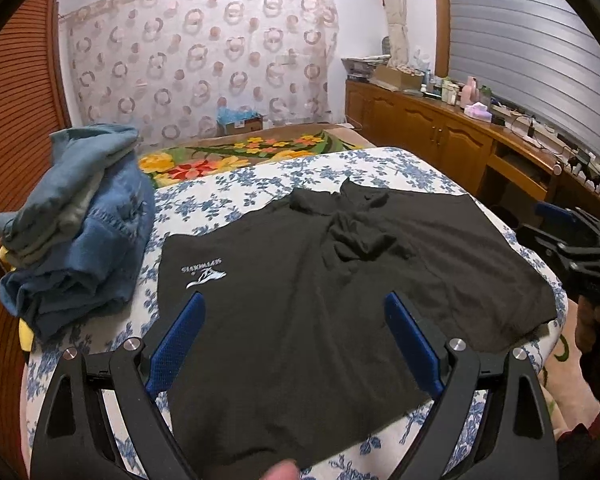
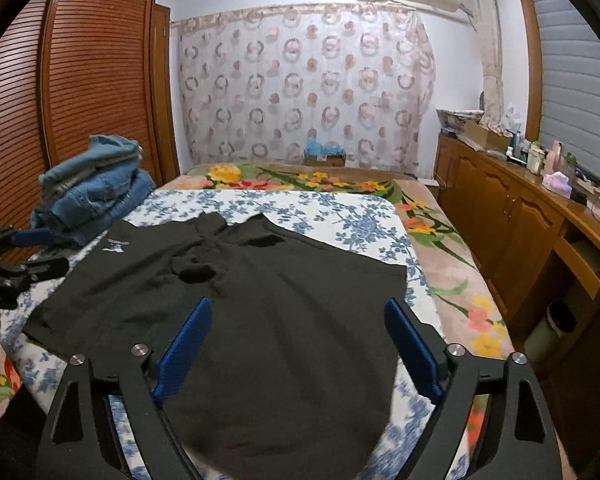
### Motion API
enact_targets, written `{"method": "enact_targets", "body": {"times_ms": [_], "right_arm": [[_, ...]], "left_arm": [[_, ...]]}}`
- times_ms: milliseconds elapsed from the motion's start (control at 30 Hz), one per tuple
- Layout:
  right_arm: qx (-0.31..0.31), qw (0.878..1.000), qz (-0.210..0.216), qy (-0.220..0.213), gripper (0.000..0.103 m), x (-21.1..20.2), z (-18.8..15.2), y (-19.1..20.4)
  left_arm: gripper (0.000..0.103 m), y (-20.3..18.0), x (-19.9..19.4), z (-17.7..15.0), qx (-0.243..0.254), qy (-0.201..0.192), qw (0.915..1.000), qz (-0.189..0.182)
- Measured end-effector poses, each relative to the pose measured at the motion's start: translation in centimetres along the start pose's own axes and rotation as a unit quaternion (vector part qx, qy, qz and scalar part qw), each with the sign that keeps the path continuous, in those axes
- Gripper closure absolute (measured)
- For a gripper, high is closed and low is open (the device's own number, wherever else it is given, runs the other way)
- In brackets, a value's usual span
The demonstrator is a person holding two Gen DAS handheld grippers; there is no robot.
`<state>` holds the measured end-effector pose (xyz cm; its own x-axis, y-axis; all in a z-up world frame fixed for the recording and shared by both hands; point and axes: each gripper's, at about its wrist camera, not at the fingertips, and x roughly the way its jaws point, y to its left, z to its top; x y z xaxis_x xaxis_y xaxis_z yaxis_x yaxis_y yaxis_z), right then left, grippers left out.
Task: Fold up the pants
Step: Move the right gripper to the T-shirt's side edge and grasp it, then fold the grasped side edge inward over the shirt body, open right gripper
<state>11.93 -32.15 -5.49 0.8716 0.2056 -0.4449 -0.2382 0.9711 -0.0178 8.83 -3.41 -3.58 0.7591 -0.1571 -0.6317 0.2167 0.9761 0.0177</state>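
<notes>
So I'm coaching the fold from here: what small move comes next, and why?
Probably lower the left tongs and right tongs onto the near edge of the black fabric shorts: both are open, holding nothing, and the shorts lie spread unfolded.

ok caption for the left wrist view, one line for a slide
Open left gripper poised over black shorts spread on a floral-sheeted bed, folded denim pile to the left.

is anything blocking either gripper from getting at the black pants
Nothing visible does. The black pants lie spread on the floral sheet, directly under the open left gripper and right gripper. The folded denim stack sits off to the left.
</notes>
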Motion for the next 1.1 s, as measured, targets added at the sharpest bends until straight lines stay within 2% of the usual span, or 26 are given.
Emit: {"method": "enact_targets", "body": {"times_ms": [233, 400, 567, 767, 900, 933, 967, 1100], "right_arm": [[0.008, 0.999, -0.003, 0.04, 0.03, 1.7, 1.6, -2.4], [0.021, 0.996, 0.001, 0.089, 0.046, 4.0, 2.3, -4.2], [0.039, 0.991, -0.001, 0.13, 0.056, 6.0, 4.1, -5.5], [0.057, 0.987, 0.007, 0.147, 0.075, 6.1, 5.6, -5.9], [0.055, 0.987, 0.006, 0.152, 0.083, 5.3, 6.1, -5.4], [0.055, 0.987, 0.006, 0.151, 0.087, 5.1, 6.2, -5.5], [0.053, 0.987, 0.006, 0.152, 0.096, 5.0, 6.4, -5.7], [0.039, 0.988, -0.005, 0.148, 0.101, 4.4, 6.6, -5.5]], "left_arm": [[0.011, 0.2, 1.4, 0.0, 0.005, 0.017, 0.9997, -0.019], [0.011, 0.4, 3.0, -0.7, 0.006, 0.041, 0.9988, -0.025], [0.011, 0.7, 4.5, -1.5, 0.002, 0.063, 0.9976, -0.027], [0.011, 0.9, 5.9, -2.5, 0.001, 0.082, 0.9963, -0.024], [0.011, 1.1, 6.3, -2.8, -0.002, 0.089, 0.9958, -0.024], [0.011, 1.1, 6.3, -2.9, -0.002, 0.089, 0.9957, -0.026], [0.011, 1.2, 6.3, -2.9, -0.002, 0.088, 0.9957, -0.028], [0.011, 1.2, 6.9, -3.2, -0.002, 0.103, 0.9941, -0.034]]}}
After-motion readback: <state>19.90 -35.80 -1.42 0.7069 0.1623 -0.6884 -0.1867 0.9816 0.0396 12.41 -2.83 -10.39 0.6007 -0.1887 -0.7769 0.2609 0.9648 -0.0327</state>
